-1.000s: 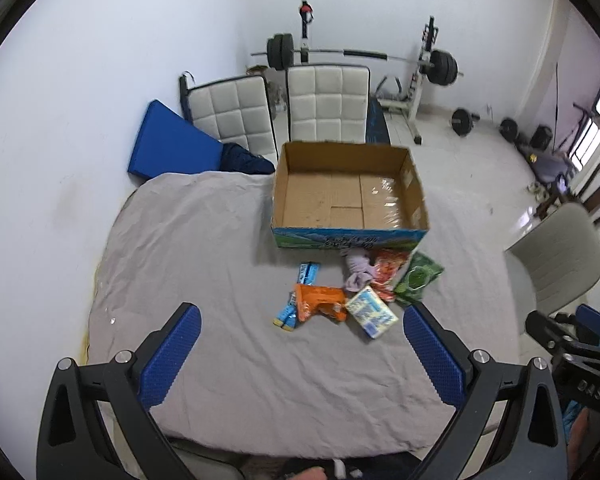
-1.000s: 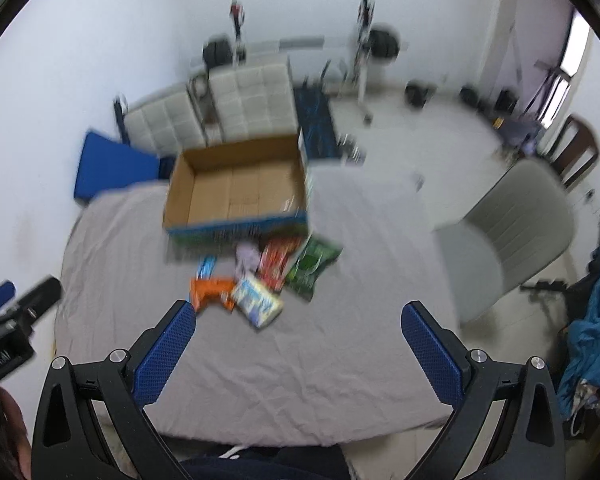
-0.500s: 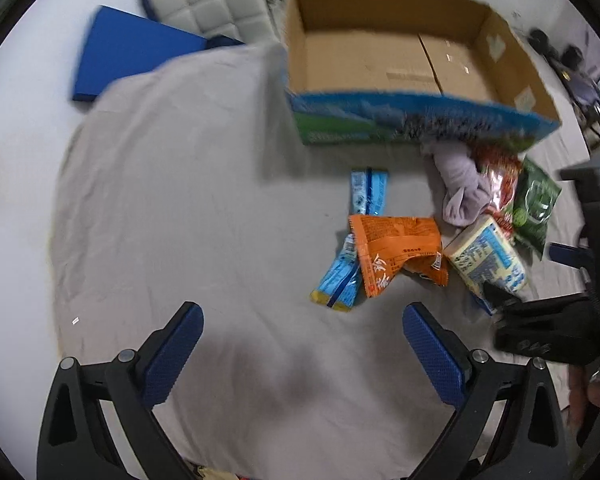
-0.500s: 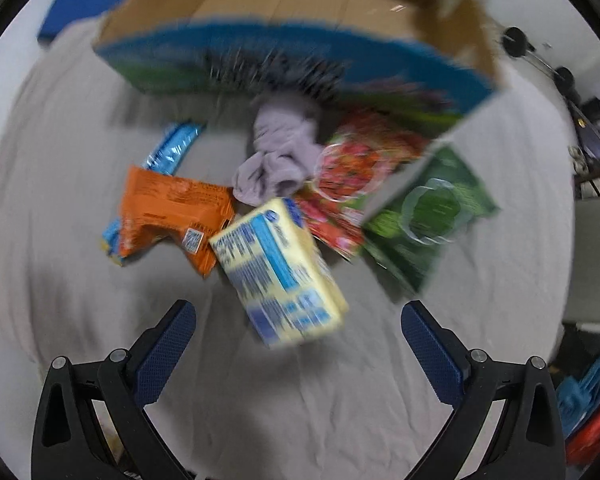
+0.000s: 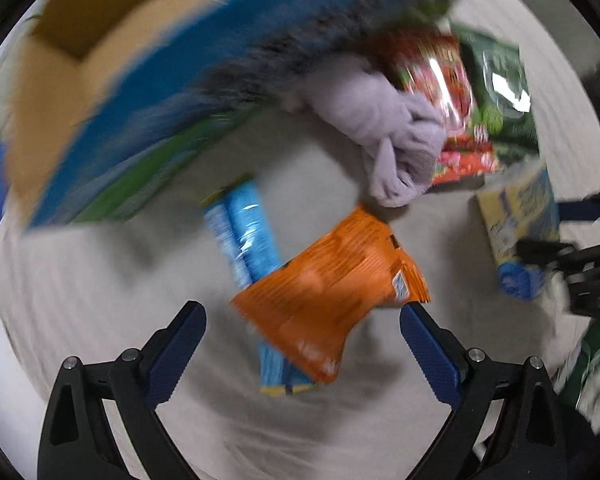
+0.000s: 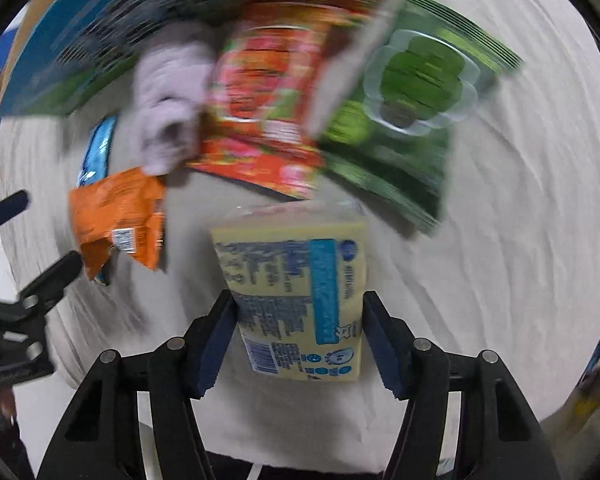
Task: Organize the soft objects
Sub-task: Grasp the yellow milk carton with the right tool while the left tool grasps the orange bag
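Right hand-held gripper [image 6: 298, 336]: closed in on the soft yellow pack with blue print [image 6: 300, 300], blue pads pressing both long sides; whether it is already lifted off the grey cloth-covered tabletop [image 6: 500, 240] I cannot tell.
Left hand-held gripper [image 5: 302, 334]: spread wide, holding nothing, hovering over the crinkly orange snack bag [image 5: 328, 284].
Where the pack is: on the near side of the open cardboard box with the blue printed wall [image 5: 112, 92], apart from it, with the red and green pouches between.
Long axis: runs from the gripper away toward the box, leaning slightly left; the barcode end is nearest the gripper.
Risk, pack: I judge the soft wrapper may buckle or slide out, since only its near end is pinched.
Risk, neighbours: a fast swing could snag the red pouch [image 6: 268, 92].
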Demonstrator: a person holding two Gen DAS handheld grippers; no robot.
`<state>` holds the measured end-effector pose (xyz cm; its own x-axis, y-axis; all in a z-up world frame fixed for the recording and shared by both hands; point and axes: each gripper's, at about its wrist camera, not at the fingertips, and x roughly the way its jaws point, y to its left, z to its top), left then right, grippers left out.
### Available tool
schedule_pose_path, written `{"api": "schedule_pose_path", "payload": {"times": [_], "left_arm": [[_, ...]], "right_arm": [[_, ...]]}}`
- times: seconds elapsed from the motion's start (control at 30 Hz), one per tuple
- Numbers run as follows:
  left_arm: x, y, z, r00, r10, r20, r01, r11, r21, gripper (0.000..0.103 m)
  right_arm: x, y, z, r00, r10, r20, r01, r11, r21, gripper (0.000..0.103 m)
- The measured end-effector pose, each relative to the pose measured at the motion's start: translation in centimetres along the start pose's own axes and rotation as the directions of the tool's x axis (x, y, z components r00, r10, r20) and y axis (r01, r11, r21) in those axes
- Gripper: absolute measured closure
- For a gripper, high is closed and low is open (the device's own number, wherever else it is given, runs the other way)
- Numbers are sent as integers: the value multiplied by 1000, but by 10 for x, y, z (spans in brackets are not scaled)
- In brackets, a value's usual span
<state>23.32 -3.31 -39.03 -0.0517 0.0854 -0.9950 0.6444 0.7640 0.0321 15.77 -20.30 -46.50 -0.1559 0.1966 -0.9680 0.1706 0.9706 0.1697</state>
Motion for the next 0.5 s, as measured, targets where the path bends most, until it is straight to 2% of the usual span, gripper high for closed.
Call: {"api": "schedule_pose_path", "payload": {"times": [0.07,0.1,0.13,0.2,0.3,0.4,0.43,0.5], "left_arm": [[11,-4,8,999,-14,-35,16,999,48,5],[15,-4,10,998,-45,-54,48,997,53,12],[17,-4,11,994,-86,-73,89,995,41,26],[16,-4,8,986,-143,-88,141,990,-20,42],[15,-6,-10,979,-174,-111,158,977,-140,45],[19,-1,-38,964,-231,-134,178,929,-324,45],[21,0,-51,956,-267,-123,200,899,-391,45],[23,1,-67,948,-306,-89,234,858,-458,45]], "right_arm": [[4,-6,-1,1000,1,-4,-1,1000,13,38],[4,-9,0,1000,6,-14,-6,1000,18,38],[7,-10,-1,1000,7,-22,-7,1000,28,38],[12,-8,2,999,-6,-33,7,1000,26,38],[13,-9,1,999,-9,-36,10,999,37,37],[22,-13,8,999,9,-46,-6,998,66,36],[26,-16,7,998,19,-54,-14,997,77,34],[35,-14,7,997,33,-67,-26,995,97,32]]}}
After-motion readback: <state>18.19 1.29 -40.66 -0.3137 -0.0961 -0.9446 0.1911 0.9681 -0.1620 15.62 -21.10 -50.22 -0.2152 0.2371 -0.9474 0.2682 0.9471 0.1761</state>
